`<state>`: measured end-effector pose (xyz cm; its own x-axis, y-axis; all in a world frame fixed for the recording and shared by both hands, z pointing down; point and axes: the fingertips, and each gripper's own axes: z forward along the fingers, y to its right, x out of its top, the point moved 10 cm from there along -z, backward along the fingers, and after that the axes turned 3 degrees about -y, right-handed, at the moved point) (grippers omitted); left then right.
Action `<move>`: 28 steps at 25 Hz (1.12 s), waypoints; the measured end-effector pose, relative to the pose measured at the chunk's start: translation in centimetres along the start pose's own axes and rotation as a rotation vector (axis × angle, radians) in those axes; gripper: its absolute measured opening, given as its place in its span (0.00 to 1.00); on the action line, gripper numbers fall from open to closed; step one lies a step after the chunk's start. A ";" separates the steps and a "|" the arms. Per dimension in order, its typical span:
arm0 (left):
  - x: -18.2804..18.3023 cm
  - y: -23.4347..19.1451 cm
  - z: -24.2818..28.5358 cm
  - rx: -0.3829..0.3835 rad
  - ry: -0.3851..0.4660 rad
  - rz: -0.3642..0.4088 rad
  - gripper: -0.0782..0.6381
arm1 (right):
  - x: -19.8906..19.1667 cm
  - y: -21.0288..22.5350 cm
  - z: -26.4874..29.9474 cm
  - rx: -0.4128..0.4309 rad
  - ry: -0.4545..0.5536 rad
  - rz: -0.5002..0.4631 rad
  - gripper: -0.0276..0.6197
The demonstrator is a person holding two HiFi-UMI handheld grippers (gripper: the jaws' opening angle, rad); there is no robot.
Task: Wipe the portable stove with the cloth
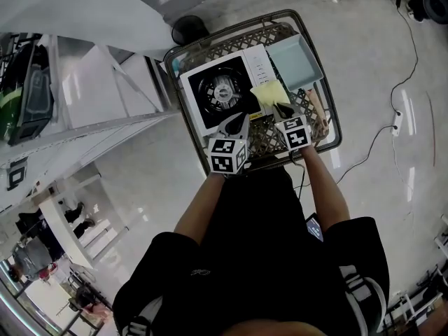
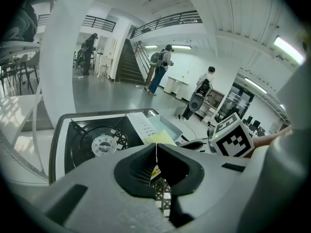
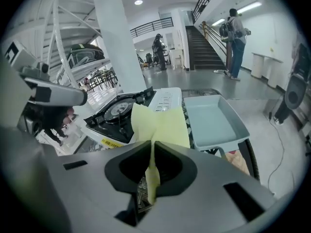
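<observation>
The portable stove (image 1: 222,89), white with a black round burner, lies on a lattice-topped table (image 1: 318,142). My right gripper (image 1: 282,108) is shut on a pale yellow cloth (image 1: 269,92), which hangs over the stove's right edge beside the control panel. In the right gripper view the cloth (image 3: 163,125) runs out of the shut jaws (image 3: 152,144) toward the stove (image 3: 121,111). My left gripper (image 1: 238,123) hovers at the stove's near edge, shut and holding nothing. The left gripper view has the burner (image 2: 99,143) ahead of the jaw tips (image 2: 156,147) and the cloth (image 2: 163,137) to the right.
A pale blue tray (image 1: 294,60) sits on the table right of the stove. White shelving (image 1: 77,96) stands at the left. A black round object (image 1: 189,28) is on the floor behind the table. A cable (image 1: 392,110) runs over the floor at right. People stand far off near stairs (image 2: 124,64).
</observation>
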<state>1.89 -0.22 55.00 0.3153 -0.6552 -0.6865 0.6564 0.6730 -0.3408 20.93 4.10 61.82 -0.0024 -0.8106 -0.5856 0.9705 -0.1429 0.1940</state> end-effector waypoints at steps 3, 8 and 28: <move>0.0 -0.1 0.2 0.000 -0.001 0.000 0.14 | -0.7 0.2 -0.1 0.020 0.024 0.055 0.08; 0.0 -0.5 0.1 0.007 0.003 -0.010 0.14 | 0.0 0.1 -0.1 0.012 -0.010 0.002 0.08; 1.6 -6.5 -3.9 0.187 0.119 -0.146 0.14 | 18.4 0.4 7.6 -0.028 0.173 -0.201 0.08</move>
<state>-4.58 -4.33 53.59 0.1330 -0.6883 -0.7132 0.8076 0.4924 -0.3246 19.41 -15.17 57.14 -0.1565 -0.6579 -0.7366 0.9612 -0.2731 0.0397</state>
